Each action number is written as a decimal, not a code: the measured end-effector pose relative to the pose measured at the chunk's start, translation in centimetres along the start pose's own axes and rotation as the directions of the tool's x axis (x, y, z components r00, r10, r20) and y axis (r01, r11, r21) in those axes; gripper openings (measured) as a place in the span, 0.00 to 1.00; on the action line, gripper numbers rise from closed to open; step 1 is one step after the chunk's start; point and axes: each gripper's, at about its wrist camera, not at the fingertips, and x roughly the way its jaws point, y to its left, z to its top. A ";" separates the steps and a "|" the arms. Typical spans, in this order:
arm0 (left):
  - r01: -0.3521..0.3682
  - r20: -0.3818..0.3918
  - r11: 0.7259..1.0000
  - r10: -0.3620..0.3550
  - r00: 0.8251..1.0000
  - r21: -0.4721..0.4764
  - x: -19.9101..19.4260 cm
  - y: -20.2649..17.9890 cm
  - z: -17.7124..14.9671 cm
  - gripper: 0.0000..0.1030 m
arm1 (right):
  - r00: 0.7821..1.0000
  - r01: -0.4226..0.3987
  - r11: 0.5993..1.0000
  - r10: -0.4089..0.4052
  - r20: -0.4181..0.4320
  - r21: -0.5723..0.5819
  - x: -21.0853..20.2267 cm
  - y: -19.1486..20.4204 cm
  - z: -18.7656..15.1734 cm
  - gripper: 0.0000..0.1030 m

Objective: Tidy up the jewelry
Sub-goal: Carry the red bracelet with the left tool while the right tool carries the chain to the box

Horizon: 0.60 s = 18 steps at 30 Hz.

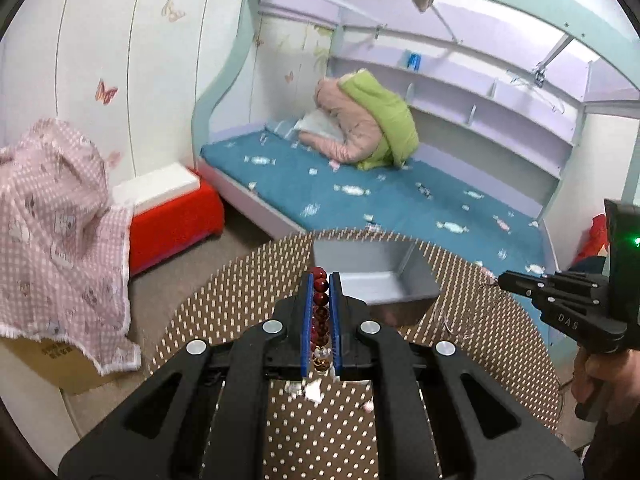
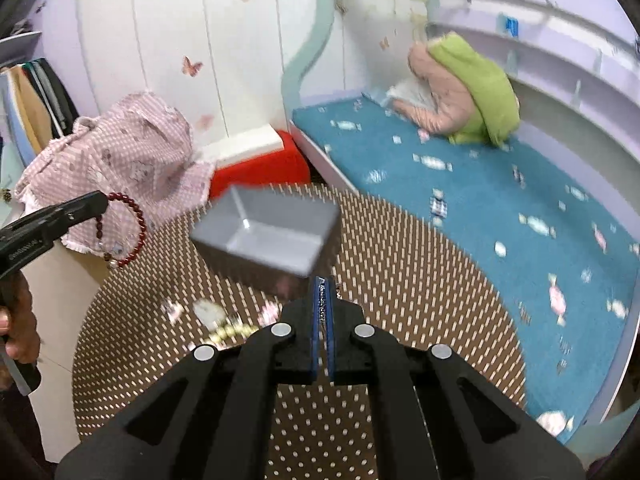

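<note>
While my left tool point(image 1: 320, 280) is clenched on the red bead bracelet point(image 1: 320, 300), the beads sit in a line between its blue pads, and from the right wrist view the rest of the loop point(image 2: 132, 232) hangs free below the tips, above the edge of the round dotted worktop point(image 1: 224, 304). My right tool point(image 2: 322, 284) is clamped tight as well, with what looks like a thin silvery chain point(image 1: 460, 320) caught at its tips; in the left view a faint glinting strand trails down from it, too blurred for me to be sure of its length. Just ahead of both tools stands the grey open box point(image 2: 272, 232), nothing visible inside it. A pale bead strand point(image 2: 230, 330) and a few small pieces lie loose on the worktop near me. I judge I am at the carrying step, both pieces lifted clear. Next, each tool needs to come over the box opening and let go low enough that the pieces fall inside it rather than across its rim.
</note>
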 end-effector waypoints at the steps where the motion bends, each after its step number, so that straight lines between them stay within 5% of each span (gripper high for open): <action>1: 0.007 0.013 1.000 -0.007 1.000 0.003 -0.4 -0.1 0.5 0.08 | 1.000 -0.001 1.000 0.001 0.016 -0.008 -0.4 0.3 0.5 0.01; 10: 0.045 0.116 0.999 -0.048 0.992 0.023 -2.5 -1.4 6.1 0.08 | 0.982 -0.016 0.995 0.035 0.188 -0.101 -5.4 1.7 8.0 0.01; 18: 0.083 0.124 0.996 -0.087 0.988 0.036 -1.4 -2.7 9.3 0.08 | 0.971 -0.057 0.988 0.087 0.221 -0.141 -5.3 2.9 11.5 0.01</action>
